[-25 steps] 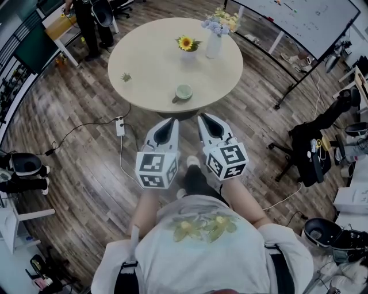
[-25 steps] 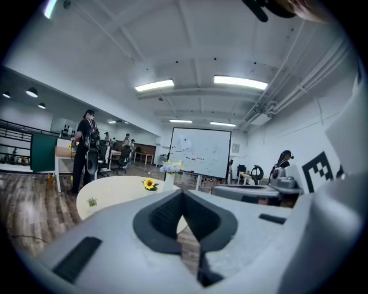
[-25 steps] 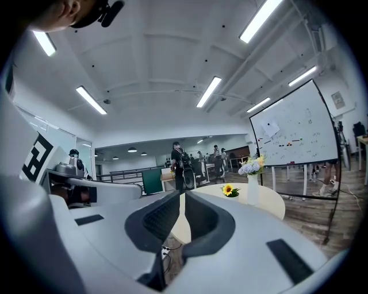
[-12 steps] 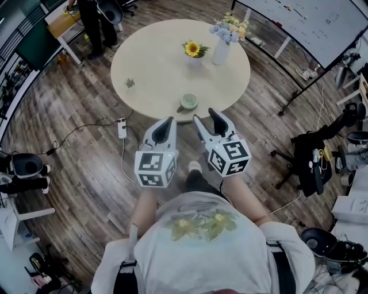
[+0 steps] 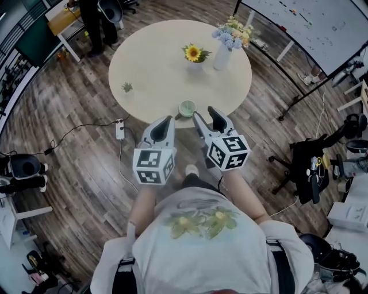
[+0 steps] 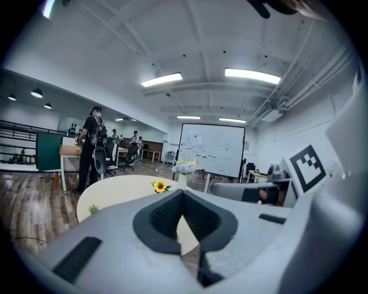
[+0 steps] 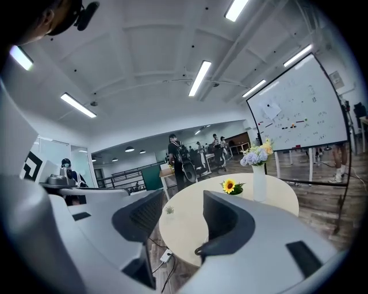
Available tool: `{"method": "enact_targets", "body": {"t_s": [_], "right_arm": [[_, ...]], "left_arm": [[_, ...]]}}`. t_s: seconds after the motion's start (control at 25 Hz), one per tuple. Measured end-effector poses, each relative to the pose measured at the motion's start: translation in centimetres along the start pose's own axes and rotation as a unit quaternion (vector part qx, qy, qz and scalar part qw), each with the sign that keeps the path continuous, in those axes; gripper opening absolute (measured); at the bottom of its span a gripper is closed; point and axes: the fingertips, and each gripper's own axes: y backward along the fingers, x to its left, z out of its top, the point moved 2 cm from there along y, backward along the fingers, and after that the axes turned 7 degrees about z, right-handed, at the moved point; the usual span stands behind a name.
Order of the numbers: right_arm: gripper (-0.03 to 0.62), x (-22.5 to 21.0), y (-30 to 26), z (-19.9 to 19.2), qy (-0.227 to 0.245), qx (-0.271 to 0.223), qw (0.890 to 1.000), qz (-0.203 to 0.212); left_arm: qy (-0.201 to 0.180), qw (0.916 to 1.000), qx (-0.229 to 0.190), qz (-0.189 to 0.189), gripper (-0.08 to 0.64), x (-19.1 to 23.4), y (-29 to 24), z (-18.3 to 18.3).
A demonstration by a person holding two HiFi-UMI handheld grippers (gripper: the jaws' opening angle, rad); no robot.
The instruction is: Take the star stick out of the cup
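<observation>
A pale green cup (image 5: 187,108) with a handle stands near the closest edge of the round cream table (image 5: 155,63). I cannot make out a star stick in it. Both grippers hover over the floor just short of the table edge. My left gripper (image 5: 164,122) points at the table to the left of the cup, its jaws together and empty. My right gripper (image 5: 207,117) is just right of the cup, jaws spread wide with nothing between them. The left gripper view shows my left gripper (image 6: 183,192) closed, and the right gripper view shows my right gripper (image 7: 183,201) open; the cup is hidden in both.
On the table stand a sunflower pot (image 5: 194,54), a white vase of flowers (image 5: 224,50) and a tiny green plant (image 5: 127,87). A power strip (image 5: 119,127) with cables lies on the wood floor. A whiteboard (image 5: 322,28) and an office chair (image 5: 307,161) are at right; a person (image 5: 92,17) stands beyond the table.
The right gripper's jaws have gone from together to wide apart. Both grippers have come closer to the table edge and the cup. The left gripper stays closed.
</observation>
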Motion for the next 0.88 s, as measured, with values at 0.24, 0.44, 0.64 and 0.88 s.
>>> {"method": "enact_targets", "body": {"t_s": [0.24, 0.44, 0.64, 0.88], "right_arm": [[0.233, -2.9, -2.4, -0.5, -0.012, 0.028, 0.999, 0.012], [0.237, -5.4, -5.1, -0.9, -0.022, 0.049, 0.998, 0.022], [0.236, -7.7, -7.5, -1.4, -0.032, 0.069, 0.996, 0.036], [0.236, -9.6, -10.1, -2.1, -0.042, 0.093, 0.993, 0.063]], "left_arm": [[0.005, 0.9999, 0.01, 0.001, 0.002, -0.2, -3.4, 0.4], [0.011, 0.9998, 0.012, 0.008, 0.002, 0.4, -6.2, 0.7], [0.011, 0.9996, 0.015, 0.021, 0.002, 0.8, -8.7, 0.6], [0.021, 0.9986, 0.022, 0.043, 0.002, 1.9, -11.2, 0.0]]}}
